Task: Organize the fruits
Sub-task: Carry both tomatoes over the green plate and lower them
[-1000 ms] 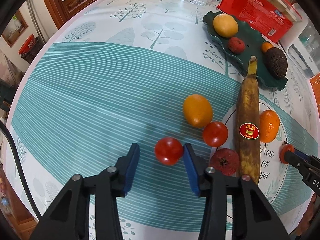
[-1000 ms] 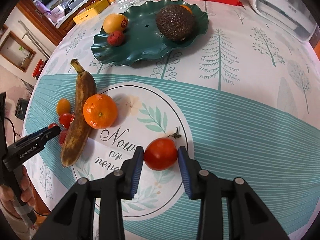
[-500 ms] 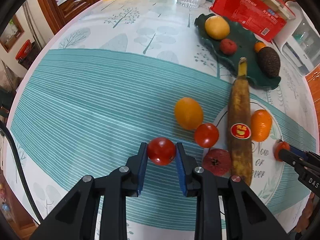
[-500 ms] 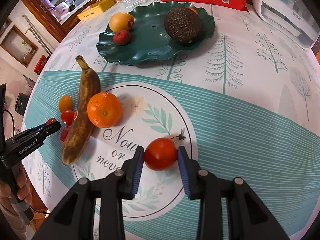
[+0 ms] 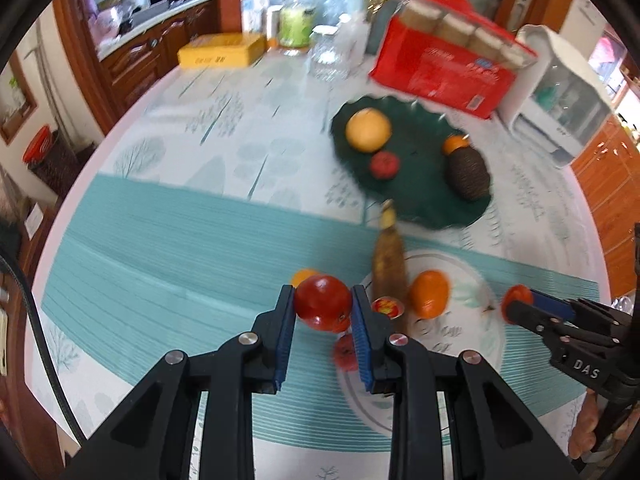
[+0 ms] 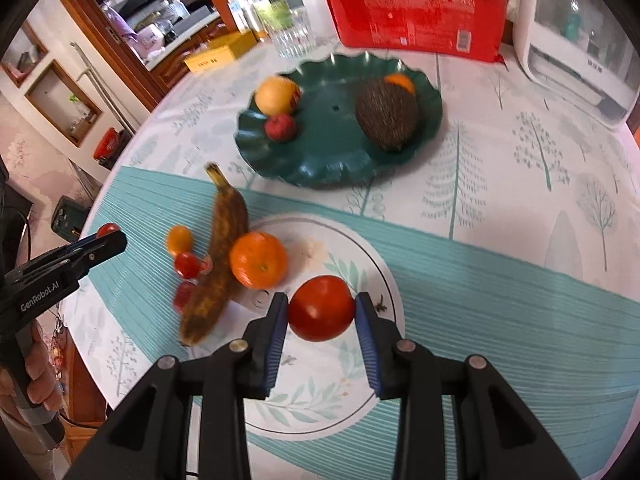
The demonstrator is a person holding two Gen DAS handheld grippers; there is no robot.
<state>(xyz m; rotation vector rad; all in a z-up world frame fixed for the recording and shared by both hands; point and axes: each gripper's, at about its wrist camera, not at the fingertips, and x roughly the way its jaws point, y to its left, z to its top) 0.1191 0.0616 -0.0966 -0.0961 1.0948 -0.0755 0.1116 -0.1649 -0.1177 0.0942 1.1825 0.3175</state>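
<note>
Left gripper (image 5: 323, 309): clamped on small tomato (image 5: 322, 304), lower centre, clear of table (image 5: 160, 256) | Right gripper (image 6: 321, 312): clamped on large tomato (image 6: 321, 307), lower centre | Likely destination: green plate (image 6: 320, 160), upper centre.

Left gripper (image 5: 323, 309) closed onto the cherry tomato (image 5: 322, 303) and lifted it clear of the cloth (image 5: 168, 264). Right gripper (image 6: 321, 309), already clamped on the large tomato (image 6: 321, 308), also raised it. Table contents now sit farther below in both views.
</note>
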